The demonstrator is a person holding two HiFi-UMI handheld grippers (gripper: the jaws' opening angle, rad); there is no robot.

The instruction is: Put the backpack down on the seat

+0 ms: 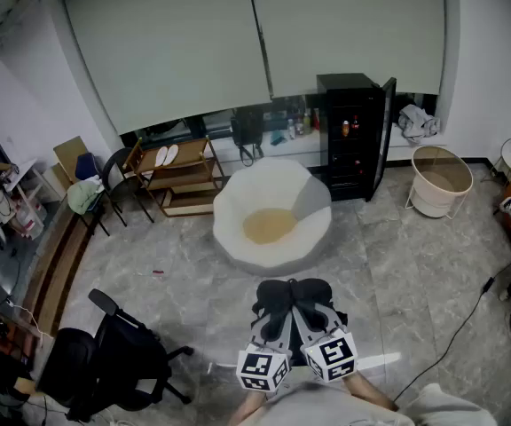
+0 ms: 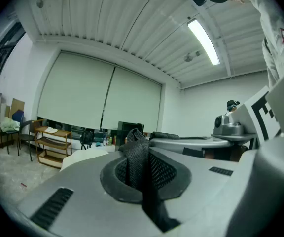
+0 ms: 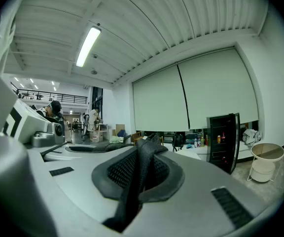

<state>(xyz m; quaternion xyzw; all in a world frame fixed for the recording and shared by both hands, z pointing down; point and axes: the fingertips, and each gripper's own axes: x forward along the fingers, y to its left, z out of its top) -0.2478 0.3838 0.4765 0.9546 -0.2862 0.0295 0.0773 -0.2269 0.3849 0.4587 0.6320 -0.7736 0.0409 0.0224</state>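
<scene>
We hold two grippers side by side low in the head view, and the black backpack (image 1: pixel 293 298) hangs from their tips. The left gripper (image 1: pixel 278 323) is clamped on a black mesh strap (image 2: pixel 138 158). Its jaws are drawn together, with the webbing pinched between the dark pads and rising in a fold above them. The right gripper (image 1: pixel 312 321) grips a second mesh strap (image 3: pixel 145 162) the same way, jaws closed on it, the strap running down the seam between them. Both grippers point roughly level across the room.

The backpack is not on the seat (image 1: pixel 238 211). It hangs over the grey marbled floor (image 1: pixel 389 264) just in front of us, with a strip of bare tile between it and the seat's near edge. The seat is a low, round white chair with a tan cushion (image 1: pixel 269 226) in its hollow, straight ahead of the grippers.

Behind the seat stands a black fridge (image 1: pixel 351 140) with its door swung open. To the fridge's left, a wooden rack (image 1: pixel 177 177) carries a pair of pale slippers (image 1: pixel 166 155). A cream basket (image 1: pixel 440 181) sits on a stand at the right, well apart from the seat. A black office chair (image 1: pixel 113 355) stands at our lower left.
</scene>
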